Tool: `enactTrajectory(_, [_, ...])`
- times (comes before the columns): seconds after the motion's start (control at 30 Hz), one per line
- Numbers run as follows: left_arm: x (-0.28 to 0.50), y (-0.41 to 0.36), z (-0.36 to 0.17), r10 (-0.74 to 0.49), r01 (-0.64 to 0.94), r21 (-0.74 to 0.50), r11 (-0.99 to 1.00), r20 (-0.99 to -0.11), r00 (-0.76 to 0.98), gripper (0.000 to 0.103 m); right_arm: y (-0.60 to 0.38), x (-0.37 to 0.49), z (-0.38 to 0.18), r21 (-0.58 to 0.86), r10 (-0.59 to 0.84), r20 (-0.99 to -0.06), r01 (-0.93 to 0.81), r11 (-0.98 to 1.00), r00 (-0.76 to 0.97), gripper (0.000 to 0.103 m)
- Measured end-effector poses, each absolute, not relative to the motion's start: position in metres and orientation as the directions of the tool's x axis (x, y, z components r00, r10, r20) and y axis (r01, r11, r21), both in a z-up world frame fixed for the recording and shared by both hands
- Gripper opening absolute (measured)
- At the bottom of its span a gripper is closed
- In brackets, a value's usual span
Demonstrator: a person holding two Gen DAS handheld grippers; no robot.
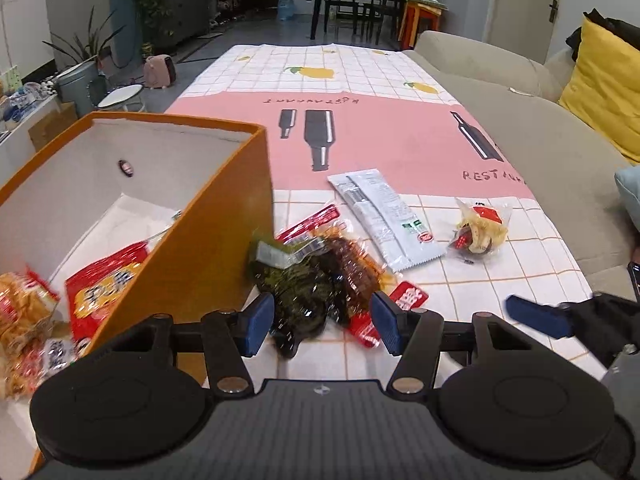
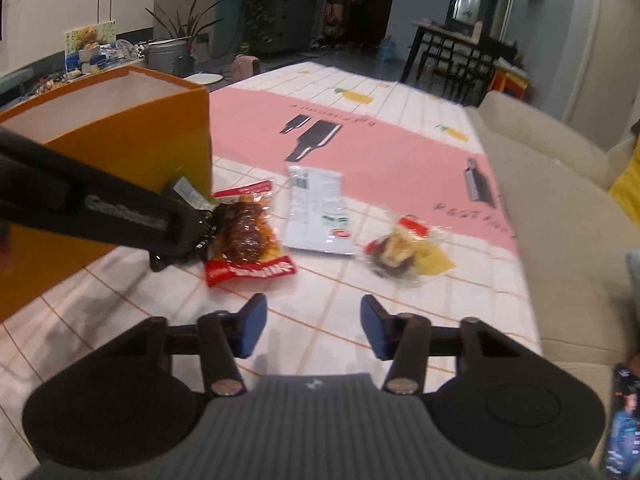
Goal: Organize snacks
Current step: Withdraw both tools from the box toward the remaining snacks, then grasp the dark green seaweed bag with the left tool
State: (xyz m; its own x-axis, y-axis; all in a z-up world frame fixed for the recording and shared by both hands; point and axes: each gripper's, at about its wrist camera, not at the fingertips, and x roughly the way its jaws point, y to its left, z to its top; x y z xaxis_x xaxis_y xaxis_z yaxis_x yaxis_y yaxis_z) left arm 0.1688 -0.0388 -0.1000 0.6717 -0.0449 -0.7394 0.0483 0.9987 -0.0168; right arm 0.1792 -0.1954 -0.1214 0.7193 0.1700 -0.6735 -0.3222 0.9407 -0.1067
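Left gripper [image 1: 322, 322], fingers spread, straddles the dark green packet [image 1: 296, 284] beside the orange box [image 1: 224, 220]; next, pinch it. Right gripper [image 2: 314, 326] hangs spread, empty.

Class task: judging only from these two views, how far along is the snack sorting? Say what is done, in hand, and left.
Done: several packets lie inside the orange box. In hand: nothing; the left gripper sits at the dark green packet, jaws apart. Left: that one, the red packet, the white packet and the clear yellow packet.
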Motion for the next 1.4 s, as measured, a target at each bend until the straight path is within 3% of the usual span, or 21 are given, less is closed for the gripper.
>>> enactTrajectory(0.47, [0.204,-0.043,-0.122,-0.021,0.057,0.015,0.998,-0.804,0.595,0.063,-0.170,0.234,-0.147,-0.007,0.230,-0.705,-0.332,0.943,0.671,0.040])
enactTrajectory(0.53, [0.206,-0.043,-0.123,-0.018,0.046,0.011,0.999,-0.811,0.585,0.063,-0.169,0.236,-0.148,0.018,0.250,-0.710,-0.339,0.941,0.658,0.028])
enactTrajectory(0.6, [0.207,-0.042,-0.124,-0.012,0.040,0.013,0.999,-0.817,0.577,0.053,-0.167,0.235,-0.149,0.019,0.255,-0.708,-0.342,0.939,0.659,0.013])
enactTrajectory(0.63, [0.207,-0.043,-0.124,-0.003,0.036,0.021,0.999,-0.821,0.571,0.051,-0.167,0.234,-0.149,0.013,0.252,-0.708,-0.346,0.938,0.659,0.012])
enactTrajectory(0.7, [0.205,-0.041,-0.123,-0.008,0.037,0.016,0.999,-0.820,0.572,0.049,-0.168,0.230,-0.147,0.014,0.259,-0.702,-0.350,0.937,0.664,0.000])
enactTrajectory(1.07, [0.162,-0.038,-0.119,-0.091,0.090,-0.051,0.995,-0.846,0.525,0.047,-0.182,0.188,-0.137,0.004,0.249,-0.752,-0.373,0.928,0.611,0.000])
enactTrajectory(1.4, [0.104,-0.049,-0.116,-0.163,0.151,-0.104,0.983,-0.875,0.456,0.048,-0.213,0.128,-0.131,-0.070,0.152,-0.834,-0.375,0.924,0.531,0.000])
